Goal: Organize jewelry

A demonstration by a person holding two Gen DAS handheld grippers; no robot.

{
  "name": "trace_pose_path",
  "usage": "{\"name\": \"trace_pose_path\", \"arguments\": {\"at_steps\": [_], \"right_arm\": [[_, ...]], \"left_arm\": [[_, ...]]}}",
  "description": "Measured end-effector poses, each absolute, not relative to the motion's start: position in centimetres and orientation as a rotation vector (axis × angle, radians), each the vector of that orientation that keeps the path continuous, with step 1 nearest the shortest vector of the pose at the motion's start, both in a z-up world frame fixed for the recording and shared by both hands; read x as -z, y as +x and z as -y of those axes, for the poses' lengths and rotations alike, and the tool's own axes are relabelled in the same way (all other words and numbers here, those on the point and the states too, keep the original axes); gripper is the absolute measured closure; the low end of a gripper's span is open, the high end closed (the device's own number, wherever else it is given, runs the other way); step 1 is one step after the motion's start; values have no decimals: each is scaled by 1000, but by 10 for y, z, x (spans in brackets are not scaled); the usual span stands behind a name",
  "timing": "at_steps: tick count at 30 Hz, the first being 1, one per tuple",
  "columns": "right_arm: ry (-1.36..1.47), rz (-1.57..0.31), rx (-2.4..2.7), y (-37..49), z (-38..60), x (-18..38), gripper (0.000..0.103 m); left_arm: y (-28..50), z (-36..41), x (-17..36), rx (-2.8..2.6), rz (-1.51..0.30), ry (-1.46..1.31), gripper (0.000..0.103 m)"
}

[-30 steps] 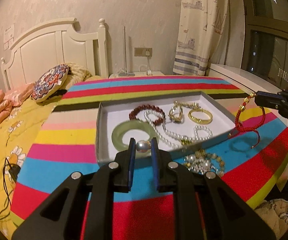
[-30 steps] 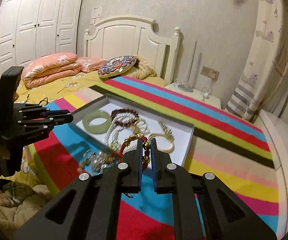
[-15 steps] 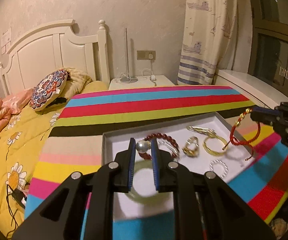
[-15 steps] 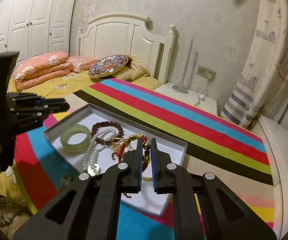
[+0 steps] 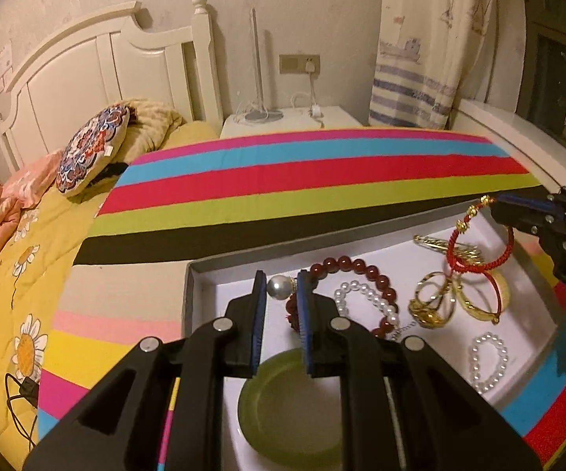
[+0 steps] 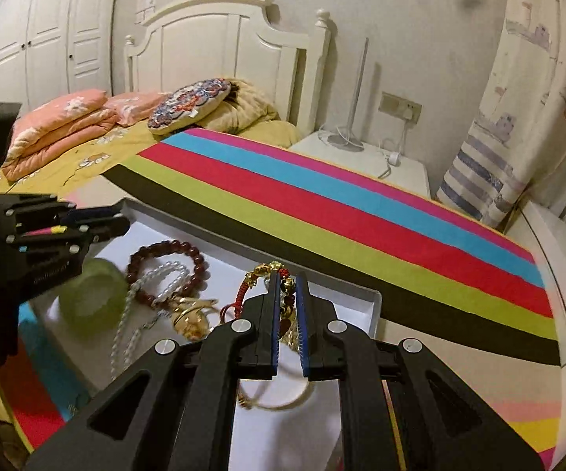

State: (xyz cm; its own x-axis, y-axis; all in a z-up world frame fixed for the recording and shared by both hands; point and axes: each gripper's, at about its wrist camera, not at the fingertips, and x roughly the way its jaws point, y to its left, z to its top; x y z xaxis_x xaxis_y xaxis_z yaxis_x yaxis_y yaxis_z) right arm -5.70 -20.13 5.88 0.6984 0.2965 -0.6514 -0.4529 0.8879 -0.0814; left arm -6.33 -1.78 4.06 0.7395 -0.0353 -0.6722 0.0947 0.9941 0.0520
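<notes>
My left gripper (image 5: 281, 286) is shut on a silvery pearl earring (image 5: 279, 287), held above the white jewelry tray (image 5: 204, 282) near its far left corner. My right gripper (image 6: 287, 286) is shut on a red cord bracelet with gold charms (image 6: 261, 274), which hangs over the tray's right part (image 5: 479, 251). In the tray lie a green jade bangle (image 5: 287, 412), a dark red bead bracelet (image 5: 361, 271), a pearl strand (image 5: 365, 302), a small pearl bracelet (image 5: 489, 361) and gold rings and a gold bangle (image 5: 479, 302).
The tray sits on a rainbow-striped cloth (image 5: 302, 172) over a table. A bed with a yellow flowered quilt (image 5: 16, 274), a round patterned cushion (image 5: 90, 149) and a white headboard lies to the left. A white nightstand (image 5: 291, 117) and a curtain (image 5: 432, 39) stand behind.
Both grippers have moved forward over the tray with their pieces still held. The loose jewelry pile on the cloth in front of the tray has dropped out of view.
</notes>
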Motion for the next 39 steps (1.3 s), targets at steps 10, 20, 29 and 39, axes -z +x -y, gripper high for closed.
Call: {"name": "trace_pose_path", "arguments": {"at_steps": [10, 20, 29, 39], "right_arm": [[-185, -745, -422, -48, 203, -46, 53], [-187, -684, -475, -90, 211, -64, 50], [-177, -649, -521, -136, 226, -67, 27], [-183, -705, -595, -195, 232, -37, 25]], "left_arm": [[-62, 4, -35, 5, -732, 97, 43], [-84, 7, -41, 3, -701, 98, 20], [-131, 3, -46, 17, -664, 28, 4], [-211, -21, -25, -16, -567, -63, 2]]}}
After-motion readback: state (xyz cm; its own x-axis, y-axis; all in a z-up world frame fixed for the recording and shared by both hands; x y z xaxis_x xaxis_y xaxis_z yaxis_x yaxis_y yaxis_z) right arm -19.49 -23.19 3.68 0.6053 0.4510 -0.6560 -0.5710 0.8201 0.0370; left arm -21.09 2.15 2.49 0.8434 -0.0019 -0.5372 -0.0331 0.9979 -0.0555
